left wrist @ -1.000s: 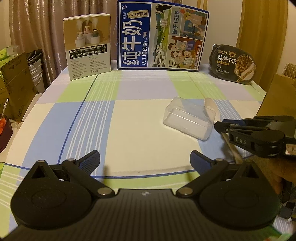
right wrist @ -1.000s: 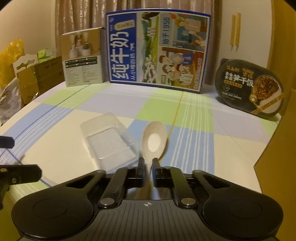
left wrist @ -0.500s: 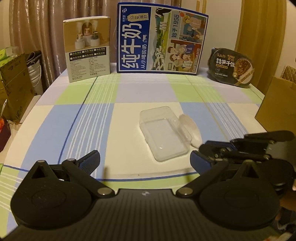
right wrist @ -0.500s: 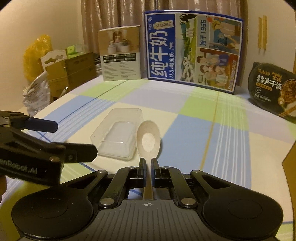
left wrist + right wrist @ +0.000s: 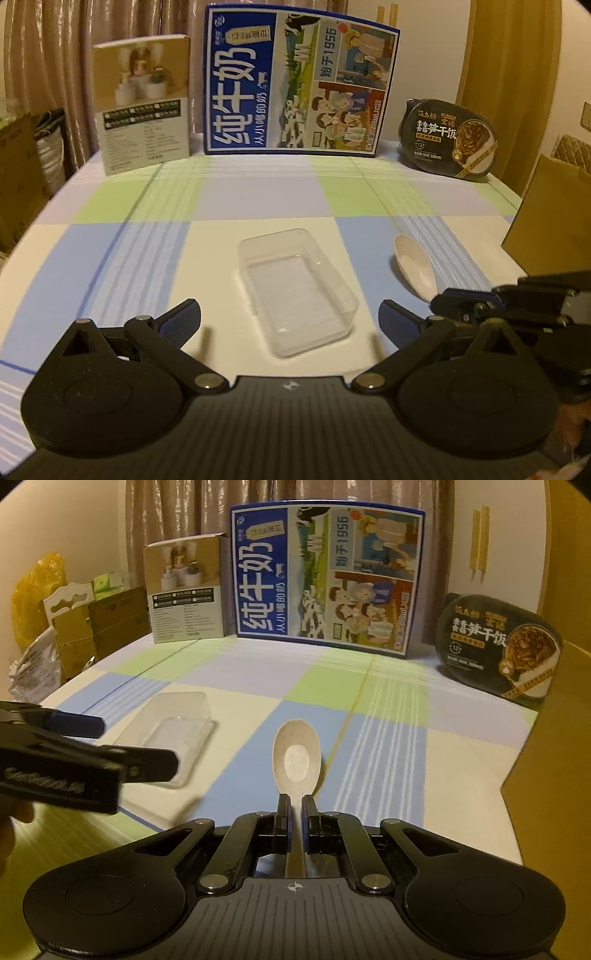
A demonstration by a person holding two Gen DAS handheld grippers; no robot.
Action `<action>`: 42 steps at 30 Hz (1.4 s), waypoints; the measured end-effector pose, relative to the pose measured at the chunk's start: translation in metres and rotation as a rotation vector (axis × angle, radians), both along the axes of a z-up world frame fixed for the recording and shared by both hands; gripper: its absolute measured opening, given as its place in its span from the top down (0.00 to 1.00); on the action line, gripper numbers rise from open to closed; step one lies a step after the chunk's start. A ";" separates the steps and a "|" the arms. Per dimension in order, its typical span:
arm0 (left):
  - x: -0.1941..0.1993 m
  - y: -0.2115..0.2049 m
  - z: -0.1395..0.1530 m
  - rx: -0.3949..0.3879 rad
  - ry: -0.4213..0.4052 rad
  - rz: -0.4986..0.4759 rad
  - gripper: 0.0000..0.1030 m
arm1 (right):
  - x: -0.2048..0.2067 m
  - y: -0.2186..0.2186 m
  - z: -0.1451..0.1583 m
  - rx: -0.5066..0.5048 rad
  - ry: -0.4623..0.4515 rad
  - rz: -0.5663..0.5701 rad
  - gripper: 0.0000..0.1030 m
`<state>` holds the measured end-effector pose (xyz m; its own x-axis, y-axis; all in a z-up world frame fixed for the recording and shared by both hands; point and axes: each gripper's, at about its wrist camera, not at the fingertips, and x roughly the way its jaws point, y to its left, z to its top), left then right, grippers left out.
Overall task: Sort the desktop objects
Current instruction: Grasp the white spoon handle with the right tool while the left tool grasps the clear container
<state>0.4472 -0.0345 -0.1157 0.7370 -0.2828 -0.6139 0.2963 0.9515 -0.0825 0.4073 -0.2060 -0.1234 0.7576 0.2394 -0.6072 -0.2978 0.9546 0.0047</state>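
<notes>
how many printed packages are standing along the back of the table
3. A tan product box at back left, a big blue milk carton case in the middle, and a black instant rice bowl propped at back right. Others may sit outside the views.

Cream spoon (image 5: 296,760), clear box (image 5: 295,290), checked tablecloth (image 5: 258,199)

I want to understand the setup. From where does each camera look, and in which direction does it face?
Left wrist: on the left gripper, jaws open, facing the clear plastic box; the right gripper shows beside.
Right wrist: on the right gripper, jaws shut on the spoon; the left gripper crosses at left.
Shared: box, spoon, blue milk carton.
</notes>
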 end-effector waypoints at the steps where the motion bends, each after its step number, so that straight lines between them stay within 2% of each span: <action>1: 0.002 -0.003 -0.002 -0.001 0.003 -0.001 0.04 | 0.000 -0.001 0.000 0.001 0.000 0.002 0.98; 4: 0.011 -0.010 -0.008 0.016 0.007 0.009 0.10 | -0.002 -0.003 0.000 0.000 -0.006 0.010 0.98; 6: 0.015 -0.010 -0.012 0.018 0.028 0.024 0.28 | -0.003 -0.003 0.000 0.004 -0.006 0.013 0.98; 7: 0.014 -0.010 -0.011 0.031 0.015 0.032 0.34 | -0.004 -0.003 0.000 0.005 -0.004 0.013 0.98; 8: 0.013 -0.011 -0.011 0.046 0.015 0.029 0.44 | -0.004 -0.004 0.001 0.007 -0.001 0.013 0.98; 9: 0.010 -0.010 -0.010 0.064 0.015 0.026 0.49 | -0.006 -0.004 0.001 0.011 0.003 0.013 0.98; 14: -0.016 -0.003 -0.003 0.101 0.052 -0.008 0.49 | -0.021 -0.002 0.003 0.030 0.034 0.011 0.98; 19: -0.073 0.004 0.002 0.124 0.083 -0.019 0.49 | -0.054 -0.002 0.007 0.040 0.088 -0.001 0.98; 26: -0.162 0.000 0.007 0.123 0.115 -0.046 0.49 | -0.141 -0.005 0.016 0.063 0.171 -0.041 0.98; 32: -0.223 -0.009 0.005 0.102 0.115 -0.067 0.49 | -0.214 -0.011 0.024 0.039 0.185 -0.034 0.97; 33: -0.230 -0.010 0.004 0.108 0.100 -0.064 0.45 | -0.223 -0.010 0.024 0.006 0.169 -0.027 0.90; 34: -0.233 -0.011 0.003 0.108 0.099 -0.067 0.38 | -0.228 -0.010 0.023 -0.019 0.157 -0.021 0.64; 35: -0.235 -0.011 0.003 0.096 0.099 -0.071 0.24 | -0.232 -0.009 0.022 -0.036 0.138 -0.018 0.46; 36: -0.236 -0.009 0.002 0.081 0.097 -0.065 0.20 | -0.235 -0.010 0.022 -0.030 0.124 -0.026 0.23; 38: -0.236 -0.007 0.003 0.072 0.084 -0.058 0.20 | -0.238 -0.011 0.021 -0.002 0.095 -0.030 0.22; 42: -0.234 0.002 0.010 0.041 0.032 -0.025 0.21 | -0.232 -0.003 0.013 -0.007 0.077 -0.022 0.23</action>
<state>0.2135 -0.0327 -0.1060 0.7097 -0.2750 -0.6486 0.3176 0.9467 -0.0538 0.1756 -0.2091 -0.1099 0.7135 0.2193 -0.6655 -0.2762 0.9609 0.0205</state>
